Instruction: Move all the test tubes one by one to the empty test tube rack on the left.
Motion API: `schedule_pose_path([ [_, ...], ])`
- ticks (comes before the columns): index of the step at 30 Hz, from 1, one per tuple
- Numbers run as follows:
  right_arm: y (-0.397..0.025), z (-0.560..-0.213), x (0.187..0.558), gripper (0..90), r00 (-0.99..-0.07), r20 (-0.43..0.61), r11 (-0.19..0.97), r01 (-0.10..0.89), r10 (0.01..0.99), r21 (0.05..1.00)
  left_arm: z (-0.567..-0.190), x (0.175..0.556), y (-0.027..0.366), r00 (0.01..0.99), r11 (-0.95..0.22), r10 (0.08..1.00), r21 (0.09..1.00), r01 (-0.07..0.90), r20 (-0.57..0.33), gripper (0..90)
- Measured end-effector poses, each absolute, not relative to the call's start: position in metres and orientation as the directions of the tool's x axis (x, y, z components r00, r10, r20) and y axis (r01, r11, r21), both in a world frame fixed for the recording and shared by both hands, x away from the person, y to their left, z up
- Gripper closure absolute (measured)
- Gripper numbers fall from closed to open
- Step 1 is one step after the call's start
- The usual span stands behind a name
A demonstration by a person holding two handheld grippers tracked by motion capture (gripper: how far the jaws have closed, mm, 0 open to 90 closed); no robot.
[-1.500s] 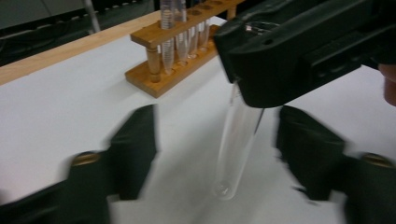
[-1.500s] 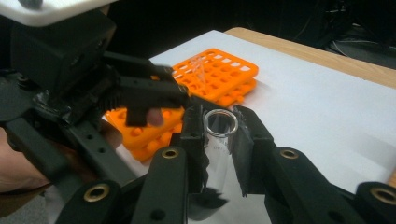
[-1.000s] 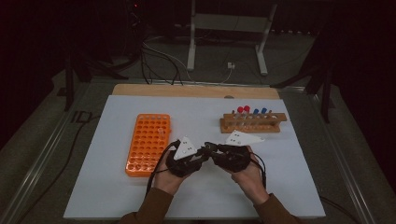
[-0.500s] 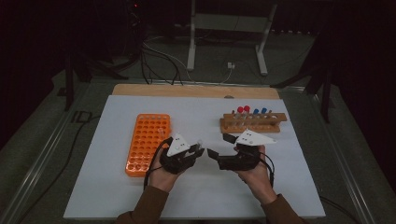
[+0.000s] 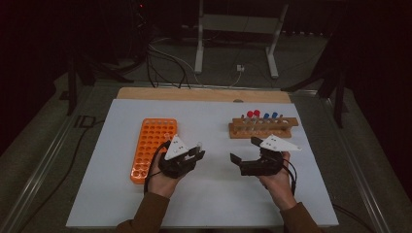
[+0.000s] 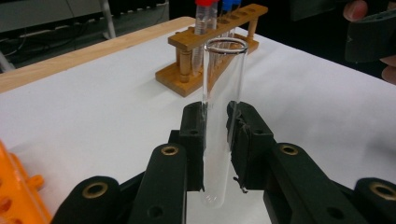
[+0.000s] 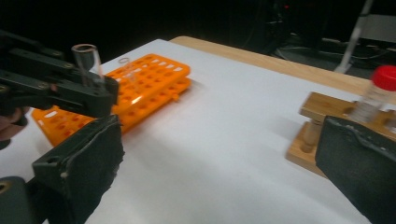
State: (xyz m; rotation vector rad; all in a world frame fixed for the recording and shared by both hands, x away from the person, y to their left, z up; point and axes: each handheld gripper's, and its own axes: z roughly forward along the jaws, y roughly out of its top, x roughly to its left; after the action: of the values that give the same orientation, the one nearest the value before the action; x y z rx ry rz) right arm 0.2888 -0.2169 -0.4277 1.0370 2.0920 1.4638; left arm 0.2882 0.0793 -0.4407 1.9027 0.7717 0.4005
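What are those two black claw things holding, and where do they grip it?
The left gripper clamps an upright clear glass tube around its lower half. The right gripper is open, holding nothing.

**What the pictures are keeping back**

In the left gripper view, the pads of the left tongs (image 6: pixel 215 144) are covering the sides of the glass tube (image 6: pixel 223 93), and the orange rack (image 6: pixel 18 196) is running off the edge. In the right gripper view, the red-capped tube (image 7: pixel 380 91) is blurring.
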Motion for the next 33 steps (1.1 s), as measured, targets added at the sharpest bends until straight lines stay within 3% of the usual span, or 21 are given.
schedule_pose_path([
  [33,-0.260,-0.431,0.284,0.1,-0.576,0.102,0.124,0.339,0.811,0.933,-0.439,0.302,0.143,0.588,-0.165,0.804,0.918,0.360,-0.087,76.8],
])
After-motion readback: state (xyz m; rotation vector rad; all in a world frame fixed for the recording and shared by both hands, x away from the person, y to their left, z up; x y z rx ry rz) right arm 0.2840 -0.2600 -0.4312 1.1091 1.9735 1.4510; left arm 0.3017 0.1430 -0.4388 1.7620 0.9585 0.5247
